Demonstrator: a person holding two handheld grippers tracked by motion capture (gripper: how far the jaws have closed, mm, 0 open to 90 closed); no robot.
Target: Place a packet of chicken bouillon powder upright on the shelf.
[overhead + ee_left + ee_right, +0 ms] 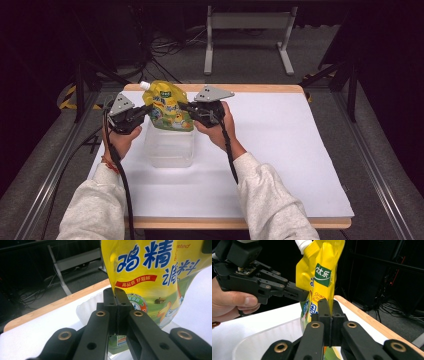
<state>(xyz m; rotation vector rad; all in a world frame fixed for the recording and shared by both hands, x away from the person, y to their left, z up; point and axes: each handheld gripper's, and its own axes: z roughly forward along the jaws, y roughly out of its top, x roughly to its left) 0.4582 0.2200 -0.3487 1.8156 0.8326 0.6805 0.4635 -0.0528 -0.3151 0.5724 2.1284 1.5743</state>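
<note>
A yellow spouted seasoning pouch (167, 104) hangs upright over a clear plastic tub (170, 147) at the table's back left, its white cap (144, 85) pointing up and left. My left gripper (148, 109) is shut on the pouch's left edge, and my right gripper (181, 106) is shut on its right edge. In the left gripper view the black jaws (116, 293) pinch the pouch (150, 270) above the tub (83, 307). In the right gripper view the jaws (328, 305) clamp the pouch's (322, 267) side seam, with the left gripper (298, 294) gripping the opposite side.
A white sheet (280, 140) covers the wooden table, with wide bare space to the right and front. A grey metal stand (247, 35) and floor cables (170, 47) lie beyond the far edge. Dark rails run along both sides.
</note>
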